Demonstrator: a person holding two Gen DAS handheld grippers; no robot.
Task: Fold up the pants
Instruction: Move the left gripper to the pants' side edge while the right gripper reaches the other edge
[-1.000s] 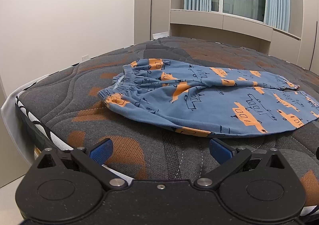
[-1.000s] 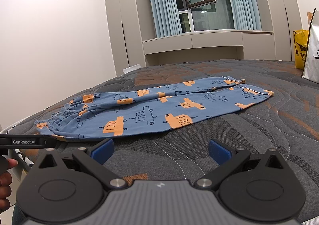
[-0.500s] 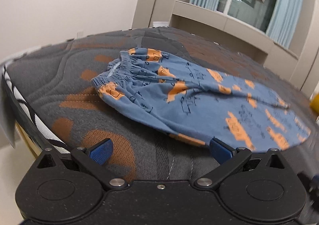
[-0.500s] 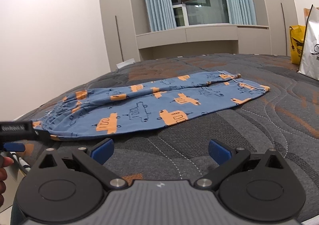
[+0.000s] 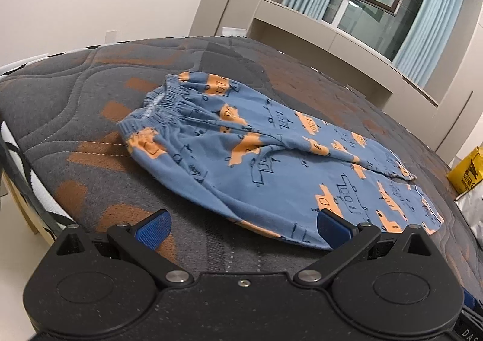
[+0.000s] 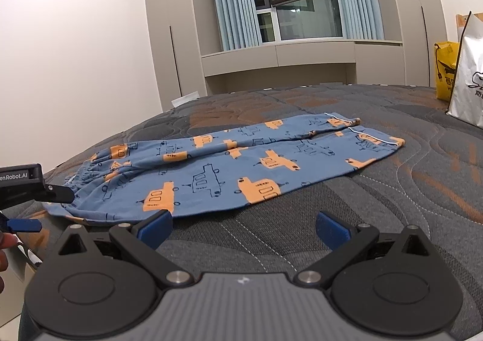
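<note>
Blue pants with orange vehicle prints lie flat on the grey and orange mattress, one leg folded over the other, waistband at the left and cuffs at the right. My left gripper is open, just short of the pants' near edge, nothing between its blue pads. In the right wrist view the pants stretch from left to right. My right gripper is open over bare mattress in front of the legs. The left gripper shows at that view's left edge, close to the waistband.
A white bag and a yellow bag stand on the mattress's far right. The mattress edge drops off at the left. Cabinets, curtains and a window fill the back wall.
The left gripper has risen and tilted so the pants sit lower and fuller in its view, and it has closed in on the near edge. The right gripper has moved slightly nearer the pants.
</note>
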